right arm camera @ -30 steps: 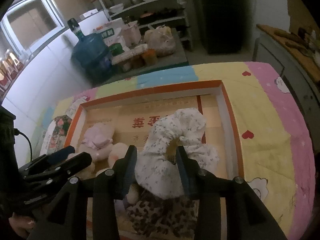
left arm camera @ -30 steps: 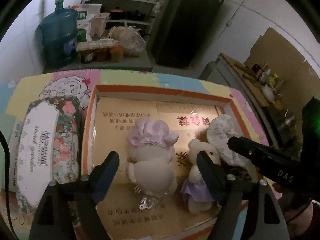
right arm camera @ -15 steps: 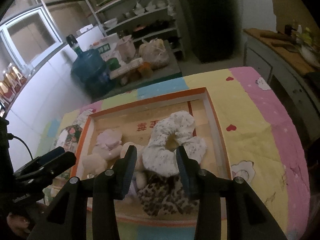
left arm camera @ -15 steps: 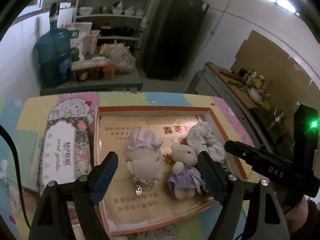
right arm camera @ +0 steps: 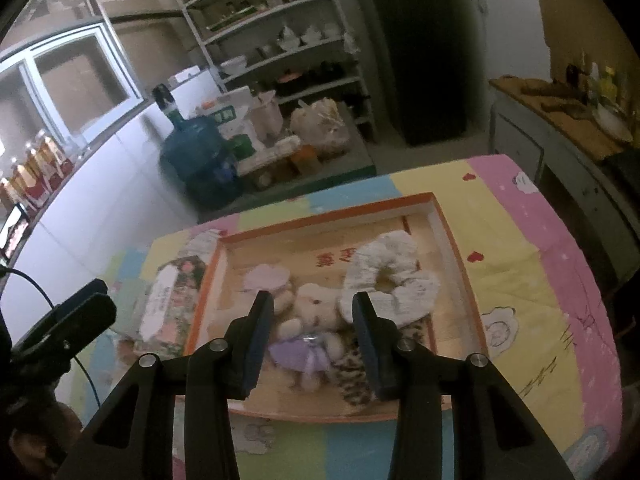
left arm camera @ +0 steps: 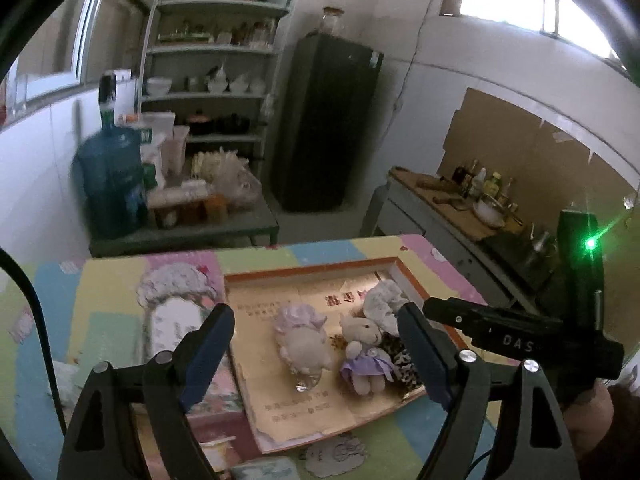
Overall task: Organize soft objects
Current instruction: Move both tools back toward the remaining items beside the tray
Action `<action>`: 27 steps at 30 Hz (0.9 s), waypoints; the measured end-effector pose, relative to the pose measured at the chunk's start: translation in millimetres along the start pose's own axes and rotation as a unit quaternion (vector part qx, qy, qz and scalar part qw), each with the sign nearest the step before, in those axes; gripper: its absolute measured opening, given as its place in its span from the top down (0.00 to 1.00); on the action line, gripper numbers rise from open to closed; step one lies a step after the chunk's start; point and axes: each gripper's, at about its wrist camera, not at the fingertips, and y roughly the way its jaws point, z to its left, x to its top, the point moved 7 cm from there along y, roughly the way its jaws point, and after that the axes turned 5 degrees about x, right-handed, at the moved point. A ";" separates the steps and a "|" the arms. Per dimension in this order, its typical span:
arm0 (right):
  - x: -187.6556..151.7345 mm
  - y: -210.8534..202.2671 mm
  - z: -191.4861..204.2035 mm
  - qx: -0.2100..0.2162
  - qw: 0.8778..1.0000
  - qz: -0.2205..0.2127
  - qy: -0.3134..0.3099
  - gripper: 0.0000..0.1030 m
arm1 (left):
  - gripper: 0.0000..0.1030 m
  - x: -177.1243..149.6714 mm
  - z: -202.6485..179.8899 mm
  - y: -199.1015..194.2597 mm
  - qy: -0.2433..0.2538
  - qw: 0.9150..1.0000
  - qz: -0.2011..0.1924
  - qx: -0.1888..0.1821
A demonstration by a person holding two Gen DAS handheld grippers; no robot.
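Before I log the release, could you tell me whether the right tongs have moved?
Yes: the right tongs have pulled up and back from the floral scrunchie, which stays in the orange-rimmed box.

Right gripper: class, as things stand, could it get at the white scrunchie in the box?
Probably yes. The right gripper is open and empty above the box; the white scrunchie lies uncovered at the top, nothing over it.

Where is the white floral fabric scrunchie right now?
The white floral fabric scrunchie lies in the right part of the orange-rimmed shallow box, beside the cream plush bear in a purple dress, with the leopard-print scrunchie just in front.
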 end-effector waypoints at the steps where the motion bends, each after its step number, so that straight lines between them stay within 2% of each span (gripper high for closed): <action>1: 0.0 -1.9 4.8 0.002 1.000 -0.003 0.000 0.59 | 0.18 1.2 1.7 -5.1 0.004 1.000 -0.002 0.000; 8: -7.1 -13.9 46.7 0.010 1.000 -0.020 -0.011 0.59 | 0.18 -2.4 17.6 -40.4 0.000 1.000 -0.013 -0.008; 17: -28.0 -21.7 100.9 0.018 0.999 -0.024 -0.026 0.59 | 0.18 -11.1 44.3 -78.9 0.001 0.999 -0.033 0.007; 21: -39.3 -24.8 120.1 0.019 0.999 -0.023 -0.029 0.59 | 0.18 -18.1 61.8 -92.0 0.000 0.999 -0.032 0.032; 27: -57.8 -31.0 152.5 0.018 0.999 -0.023 -0.037 0.59 | 0.18 -29.2 91.3 -113.5 -0.013 0.998 -0.032 0.048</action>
